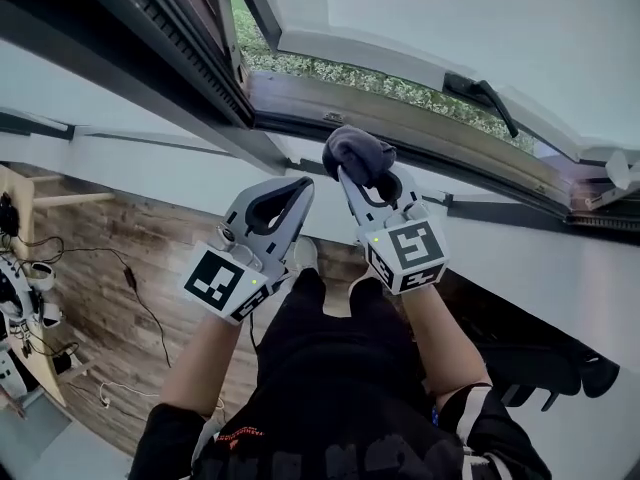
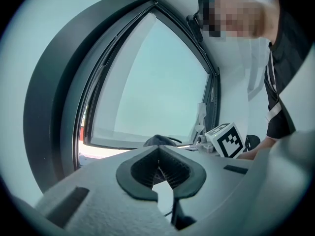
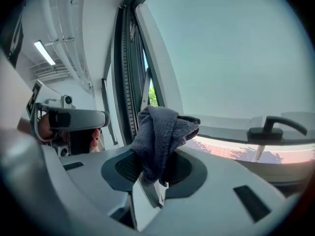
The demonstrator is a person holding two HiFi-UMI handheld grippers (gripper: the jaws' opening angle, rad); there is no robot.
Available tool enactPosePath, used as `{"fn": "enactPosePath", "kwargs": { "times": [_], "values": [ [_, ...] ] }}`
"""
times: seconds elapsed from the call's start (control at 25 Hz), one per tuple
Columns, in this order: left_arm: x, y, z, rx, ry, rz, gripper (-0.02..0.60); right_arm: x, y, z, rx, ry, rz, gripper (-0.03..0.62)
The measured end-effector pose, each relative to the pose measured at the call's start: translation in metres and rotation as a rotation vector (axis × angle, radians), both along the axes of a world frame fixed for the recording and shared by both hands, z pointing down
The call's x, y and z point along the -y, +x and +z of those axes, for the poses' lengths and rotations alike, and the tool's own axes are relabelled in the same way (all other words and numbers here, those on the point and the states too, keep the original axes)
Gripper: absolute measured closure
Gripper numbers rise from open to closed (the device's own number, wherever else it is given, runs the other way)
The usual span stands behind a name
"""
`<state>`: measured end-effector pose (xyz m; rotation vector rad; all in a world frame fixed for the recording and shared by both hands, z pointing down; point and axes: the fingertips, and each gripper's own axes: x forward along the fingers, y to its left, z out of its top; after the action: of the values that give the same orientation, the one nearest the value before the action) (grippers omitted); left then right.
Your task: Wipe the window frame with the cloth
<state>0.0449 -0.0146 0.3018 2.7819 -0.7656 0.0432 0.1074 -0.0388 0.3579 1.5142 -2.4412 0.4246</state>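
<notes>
- The right hand-held gripper (image 1: 366,176) has its jaws closed on a dark grey cloth (image 1: 357,153). The right gripper view shows the lower folds pinched between the pads while the rest bunches up past the tips.
- The cloth is raised to the near edge of the window frame (image 1: 420,118), towards its left end. The sash handle (image 1: 490,98) is well off to the right. Whether the cloth is already touching the frame cannot be told.
- The left hand-held gripper (image 1: 300,188) is just left of the right one, slightly nearer. Its jaw tips are together and there is nothing between them.
- The cloth looks like soft, light terry. It should fold and drag rather than slide stiffly, so it probably needs to be pressed onto the frame to clean it.
- The present hold, low on the bundle, looks sound because it leaves a thick wad beyond the jaws as a wiping pad. A loose flap hangs to one side and could catch on the frame's grooves or pull loose.
- The frame is rigid, with dark seals and ridges, so a wipe along its length looks easier than one across it.
</notes>
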Motion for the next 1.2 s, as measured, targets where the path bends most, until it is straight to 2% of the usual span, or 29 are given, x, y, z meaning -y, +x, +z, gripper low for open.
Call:
{"fn": "enactPosePath", "kwargs": {
  "times": [0.28,0.64,1.2],
  "values": [
    [0.011,0.013,-0.035,-0.025,0.057,0.002,0.561,0.001,0.023,-0.058,0.002,0.084,-0.010,0.484],
    [0.025,0.047,-0.079,-0.059,0.131,0.033,0.561,0.001,0.058,-0.122,-0.001,0.185,-0.008,0.484],
    [0.020,0.128,-0.126,-0.088,0.210,0.159,0.561,-0.017,0.138,-0.185,-0.021,0.286,0.094,0.484]
  ]
}}
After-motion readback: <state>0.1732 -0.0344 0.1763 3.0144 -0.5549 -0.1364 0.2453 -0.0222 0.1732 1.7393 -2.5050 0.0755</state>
